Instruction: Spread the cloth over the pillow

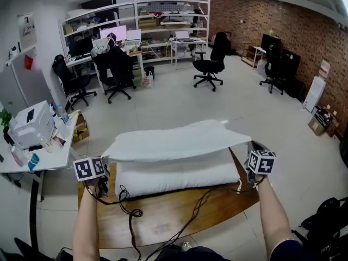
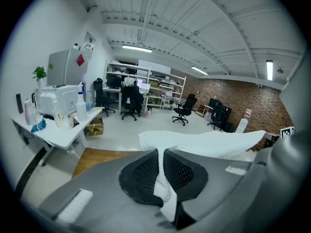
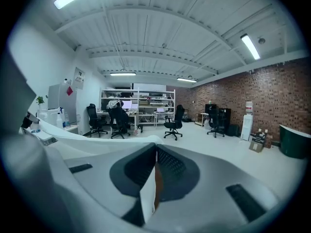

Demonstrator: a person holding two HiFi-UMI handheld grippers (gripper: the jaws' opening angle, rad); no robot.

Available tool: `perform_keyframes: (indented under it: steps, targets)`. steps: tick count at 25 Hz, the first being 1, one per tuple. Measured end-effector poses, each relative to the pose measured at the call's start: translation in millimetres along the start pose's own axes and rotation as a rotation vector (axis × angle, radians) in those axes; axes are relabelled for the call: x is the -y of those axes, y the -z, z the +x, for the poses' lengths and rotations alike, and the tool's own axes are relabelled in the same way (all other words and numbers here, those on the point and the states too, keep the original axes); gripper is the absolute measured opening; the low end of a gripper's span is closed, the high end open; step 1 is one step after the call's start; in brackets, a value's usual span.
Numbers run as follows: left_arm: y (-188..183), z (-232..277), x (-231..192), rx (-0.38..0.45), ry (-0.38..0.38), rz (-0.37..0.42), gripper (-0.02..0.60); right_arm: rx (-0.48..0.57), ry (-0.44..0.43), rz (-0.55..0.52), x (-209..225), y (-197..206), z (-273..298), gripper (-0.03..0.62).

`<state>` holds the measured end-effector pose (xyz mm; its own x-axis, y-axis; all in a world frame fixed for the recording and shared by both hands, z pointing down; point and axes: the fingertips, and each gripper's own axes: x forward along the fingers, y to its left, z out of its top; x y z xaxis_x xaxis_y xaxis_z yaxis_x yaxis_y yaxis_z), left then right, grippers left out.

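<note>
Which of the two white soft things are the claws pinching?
The thin cloth on top: the left claw and right claw each pinch a corner. The fat pillow just lies underneath on the wooden table.

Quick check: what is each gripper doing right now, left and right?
Left gripper: closed on one end of the cloth.
Right gripper: closed on the cloth's other end.

Black office chairs stand before shelves, beside a brick wall.
</note>
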<state>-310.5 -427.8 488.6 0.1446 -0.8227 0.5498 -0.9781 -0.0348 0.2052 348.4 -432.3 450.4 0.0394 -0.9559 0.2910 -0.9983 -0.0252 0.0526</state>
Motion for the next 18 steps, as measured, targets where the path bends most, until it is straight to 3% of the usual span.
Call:
perform_keyframes:
  steps: [10,18]
  targets:
    - [62.6,1.0,-13.8,-0.118,0.008,-0.042,0.017,-0.098,-0.023,0.022,-3.6,69.9,-15.6,0.023]
    - [111.6,5.6,-14.6,-0.207,-0.006,-0.01,0.017,-0.171,-0.014,0.025,3.2,121.5,-19.8,0.023]
